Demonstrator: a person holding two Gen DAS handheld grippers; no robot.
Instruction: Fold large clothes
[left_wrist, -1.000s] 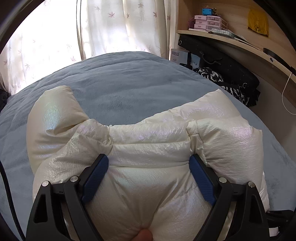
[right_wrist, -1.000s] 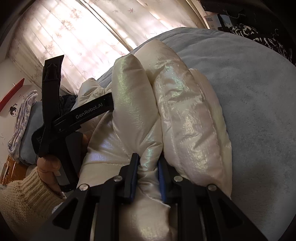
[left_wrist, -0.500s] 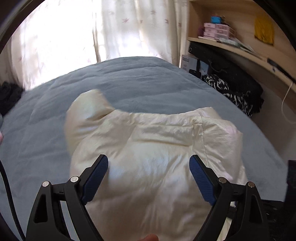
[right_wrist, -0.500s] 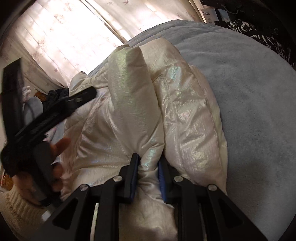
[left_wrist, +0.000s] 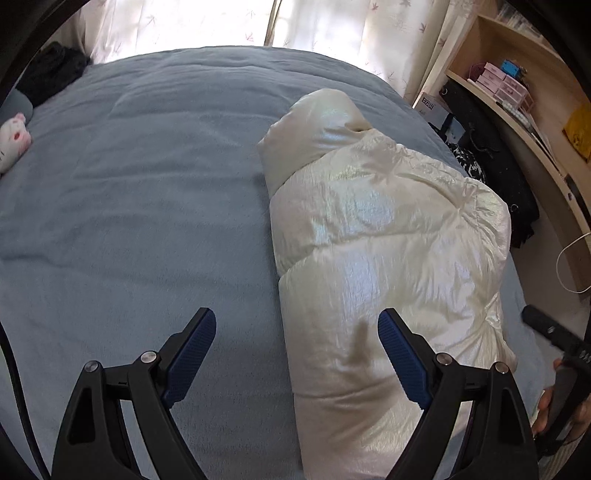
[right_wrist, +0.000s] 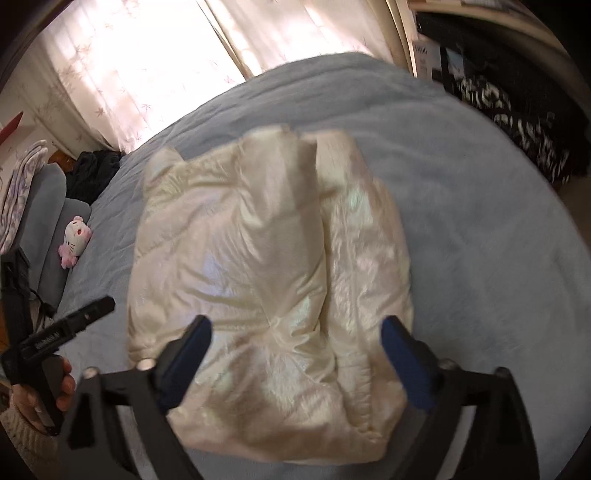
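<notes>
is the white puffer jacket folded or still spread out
Folded: the puffer jacket lies as a compact, layered bundle on the blue bed; both grippers are open and off it.

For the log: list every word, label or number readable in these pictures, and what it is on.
Printed box by the shelf: dark characters, too small to read.
Left gripper's arm, seen from the right wrist: white lettering, blurred, unreadable.
Pink boxes on the shelf: no readable text.
Nothing else carries text.
</notes>
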